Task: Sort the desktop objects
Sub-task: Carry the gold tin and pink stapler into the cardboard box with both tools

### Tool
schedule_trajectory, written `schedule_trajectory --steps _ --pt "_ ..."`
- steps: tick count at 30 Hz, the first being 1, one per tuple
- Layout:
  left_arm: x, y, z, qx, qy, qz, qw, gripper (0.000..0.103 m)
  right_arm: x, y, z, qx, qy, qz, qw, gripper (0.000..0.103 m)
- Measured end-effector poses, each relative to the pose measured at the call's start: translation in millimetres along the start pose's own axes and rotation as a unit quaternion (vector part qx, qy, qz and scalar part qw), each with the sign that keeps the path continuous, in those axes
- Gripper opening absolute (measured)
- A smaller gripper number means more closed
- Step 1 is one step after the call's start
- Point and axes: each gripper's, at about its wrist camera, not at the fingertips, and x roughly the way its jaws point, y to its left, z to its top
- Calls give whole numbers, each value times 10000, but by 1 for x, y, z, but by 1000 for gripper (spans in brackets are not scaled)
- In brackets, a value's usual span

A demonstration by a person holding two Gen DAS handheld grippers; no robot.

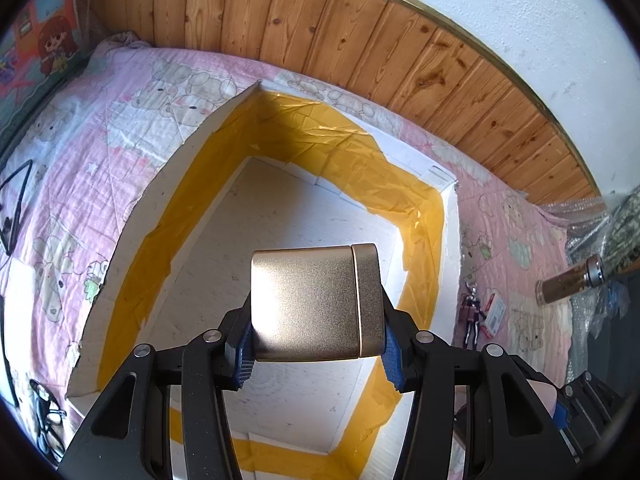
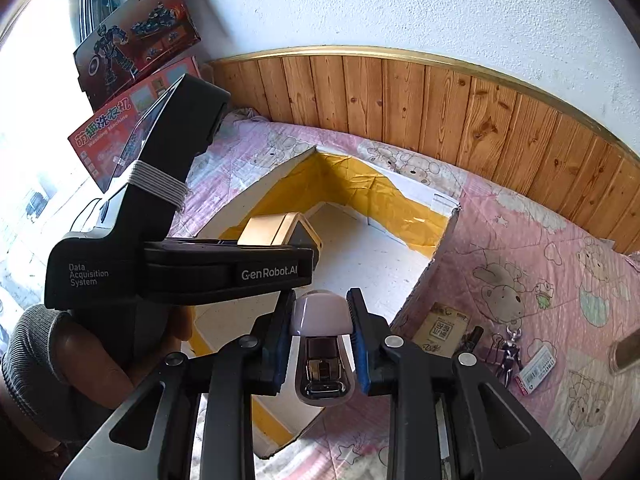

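A pink cartoon-print quilt (image 1: 120, 128) covers the surface across both views. Behind it runs knotty wood panelling (image 2: 440, 112) with a gold trim strip, under a rough white wall (image 2: 400, 4). In the upper left of the right wrist view, two toy boxes lean against the wall: a dark robot box (image 2: 136, 36) above a red washing-machine box (image 2: 116, 120). Bubble wrap (image 1: 588, 216) bunches at the right edge of the left wrist view.

The left hand-held gripper (image 1: 316, 354) points steeply downward, its blue pads (image 1: 245, 356) pressed on both sides of a gold tin (image 1: 312, 304). The right hand-held gripper (image 2: 320, 344) tilts downward too, jaws clamped on a small stapler (image 2: 320, 356). A hand (image 2: 100, 364) in a grey knit sleeve (image 2: 28, 352) grips the left tool's handle.
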Motion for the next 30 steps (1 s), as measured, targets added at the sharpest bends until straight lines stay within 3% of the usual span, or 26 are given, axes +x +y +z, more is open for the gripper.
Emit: schedule_trajectory --steps 13,30 --pt "17 19 15 -154 134 56 9998 53 27 -11 21 86 205 -49 9997 27" --pt "38 25 27 21 336 295 9990 53 75 -36 40 549 685 92 9961 27"
